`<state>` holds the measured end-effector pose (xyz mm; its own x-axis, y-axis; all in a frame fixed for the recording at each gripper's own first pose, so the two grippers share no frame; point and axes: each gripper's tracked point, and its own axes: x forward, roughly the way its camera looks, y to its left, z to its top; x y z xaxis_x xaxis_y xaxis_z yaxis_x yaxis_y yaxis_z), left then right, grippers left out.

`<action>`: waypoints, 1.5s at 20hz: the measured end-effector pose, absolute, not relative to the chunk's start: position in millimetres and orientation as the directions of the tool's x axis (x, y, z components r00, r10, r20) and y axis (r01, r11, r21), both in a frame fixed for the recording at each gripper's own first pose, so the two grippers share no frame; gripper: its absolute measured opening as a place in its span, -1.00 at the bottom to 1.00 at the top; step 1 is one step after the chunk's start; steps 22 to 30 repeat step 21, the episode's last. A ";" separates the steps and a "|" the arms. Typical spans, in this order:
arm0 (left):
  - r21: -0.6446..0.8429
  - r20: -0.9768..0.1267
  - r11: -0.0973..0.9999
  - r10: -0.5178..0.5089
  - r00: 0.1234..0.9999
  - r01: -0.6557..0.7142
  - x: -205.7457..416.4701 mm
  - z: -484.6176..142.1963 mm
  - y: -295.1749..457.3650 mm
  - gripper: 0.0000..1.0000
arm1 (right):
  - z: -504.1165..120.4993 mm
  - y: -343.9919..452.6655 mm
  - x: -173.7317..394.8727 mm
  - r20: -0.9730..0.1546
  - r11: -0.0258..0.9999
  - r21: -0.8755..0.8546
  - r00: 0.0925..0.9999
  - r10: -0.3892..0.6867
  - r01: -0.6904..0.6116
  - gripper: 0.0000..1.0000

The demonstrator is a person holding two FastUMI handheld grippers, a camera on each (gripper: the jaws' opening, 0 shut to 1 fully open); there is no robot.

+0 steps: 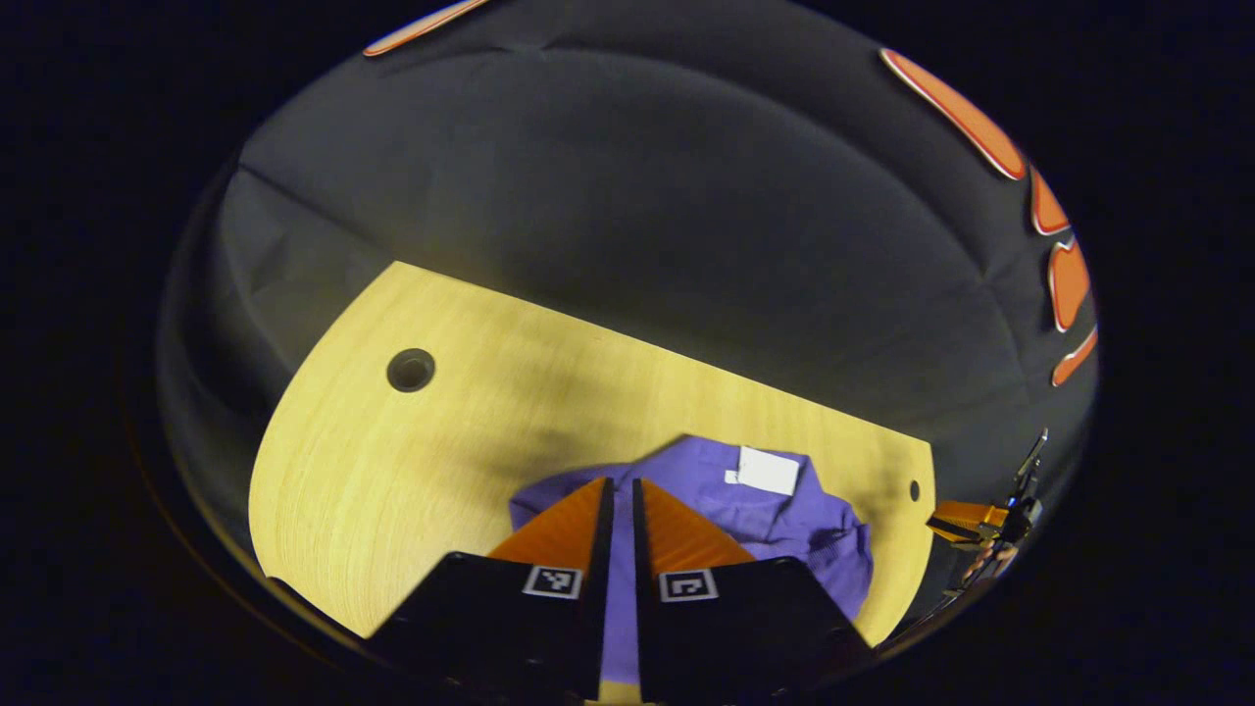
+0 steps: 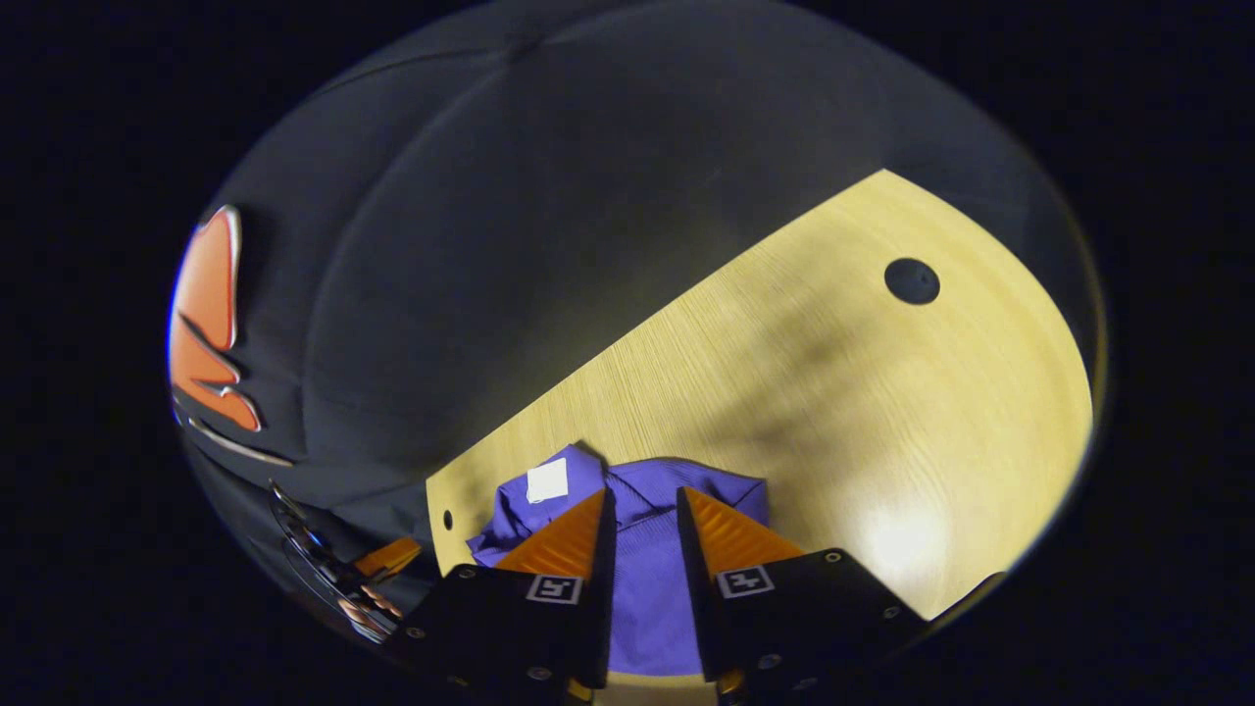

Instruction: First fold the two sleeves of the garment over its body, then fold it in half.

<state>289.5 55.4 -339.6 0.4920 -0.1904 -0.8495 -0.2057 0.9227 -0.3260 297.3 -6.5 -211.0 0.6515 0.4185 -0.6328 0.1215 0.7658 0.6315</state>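
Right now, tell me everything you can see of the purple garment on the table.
The purple garment is a soft, finely ribbed fabric, bunched into a compact, wrinkled heap rather than spread flat. A white rectangular tag shows on its far part. It lies on the pale wooden table, near the edge closest to both cameras. In the left gripper view it shows between and beyond the left gripper; in the right gripper view, likewise for the right gripper. Contact cannot be confirmed.

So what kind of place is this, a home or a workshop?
Probably a staged recording booth, not a home: black cloth wall all round, one bare wooden table with a cable hole, and a purple garment laid out on it.
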 end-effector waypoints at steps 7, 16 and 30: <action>-0.281 -0.767 0.957 -0.180 0.616 -0.071 277.2 -270.5 51.5 1.00 | -163.2 -16.7 261.5 -0.563 0.875 0.484 0.770 0.299 0.014 0.65; -0.141 -0.646 0.989 -0.123 0.754 0.040 210.6 -204.2 45.8 0.93 | -95.9 -10.5 180.6 -0.444 0.941 0.339 0.879 0.175 -0.016 0.91; -0.095 -0.518 0.992 -0.119 0.847 0.081 164.2 -156.6 50.9 0.93 | -69.7 9.5 133.7 -0.358 0.972 0.233 0.927 0.116 -0.032 0.91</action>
